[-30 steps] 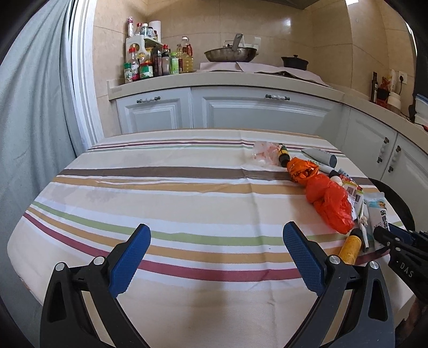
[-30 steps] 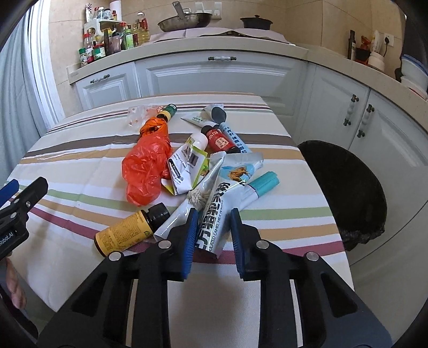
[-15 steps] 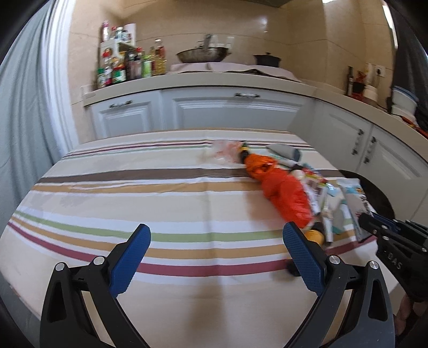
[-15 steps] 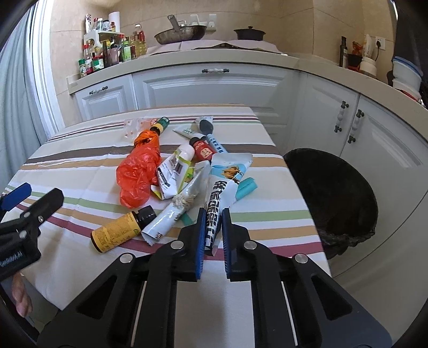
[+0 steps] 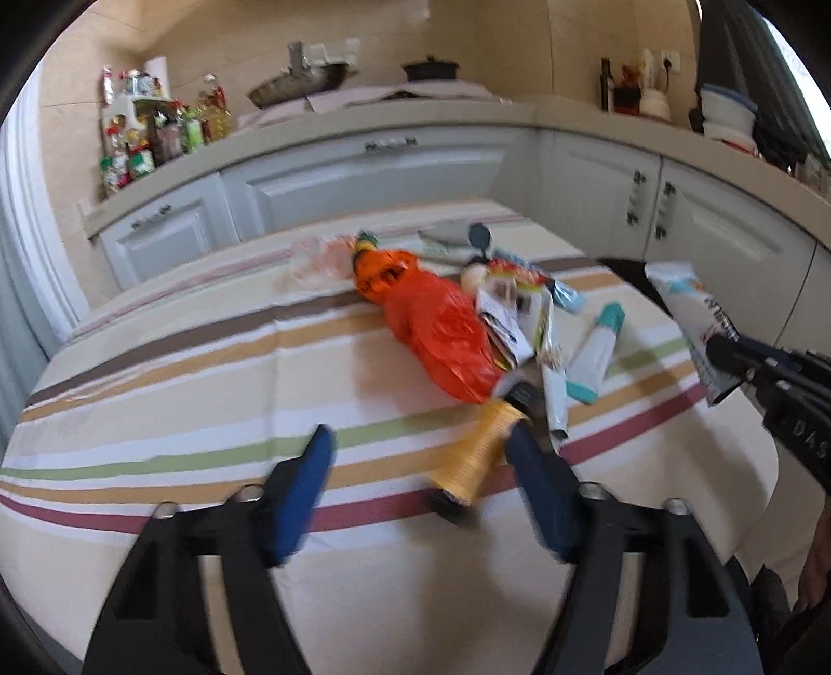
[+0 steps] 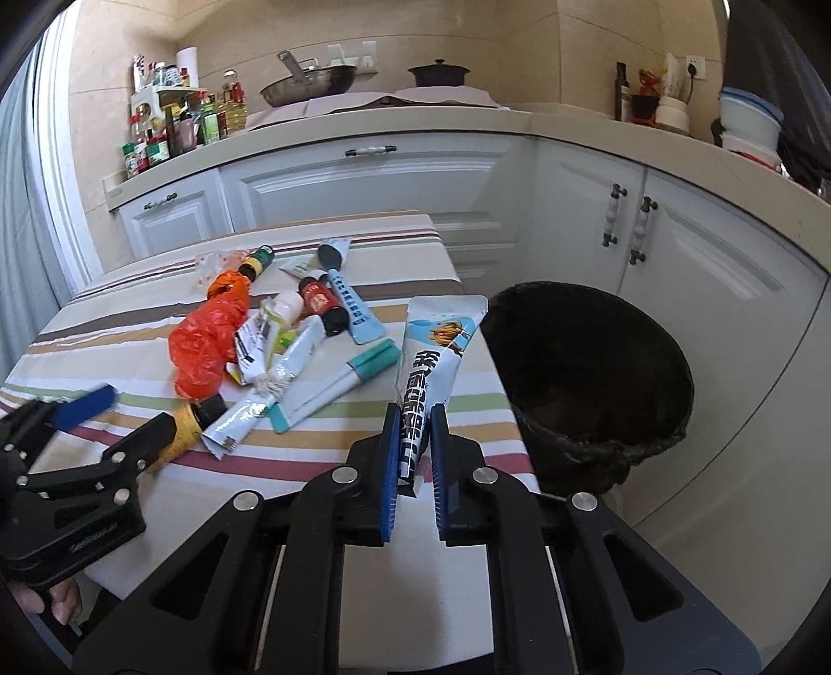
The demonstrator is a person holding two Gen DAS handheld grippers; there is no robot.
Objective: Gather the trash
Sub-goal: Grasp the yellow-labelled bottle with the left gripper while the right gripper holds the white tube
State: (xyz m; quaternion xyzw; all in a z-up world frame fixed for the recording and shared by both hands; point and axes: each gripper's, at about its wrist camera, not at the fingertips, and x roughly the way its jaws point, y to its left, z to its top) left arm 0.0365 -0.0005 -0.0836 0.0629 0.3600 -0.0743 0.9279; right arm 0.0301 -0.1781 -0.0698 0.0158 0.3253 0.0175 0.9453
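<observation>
Pouch (image 6: 436,358) lifted; bin (image 6: 592,363) seemingly empty.

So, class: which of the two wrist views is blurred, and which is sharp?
Left wrist view: motion-smeared, worst on the left gripper closing around the yellow bottle. Right wrist view: crisp, with readable print on the pouch in the right gripper.

White cabinets (image 6: 363,181) with small handles run under a beige counter (image 6: 519,117) that turns a corner. Beige tiled wall (image 6: 467,31) behind. A wok (image 6: 311,83), dark pot (image 6: 439,72) and bottle rack (image 6: 166,124) stand on the counter. Grey curtain (image 6: 21,207) at left. Striped cloth covers the bench (image 6: 130,311). Daylight.
</observation>
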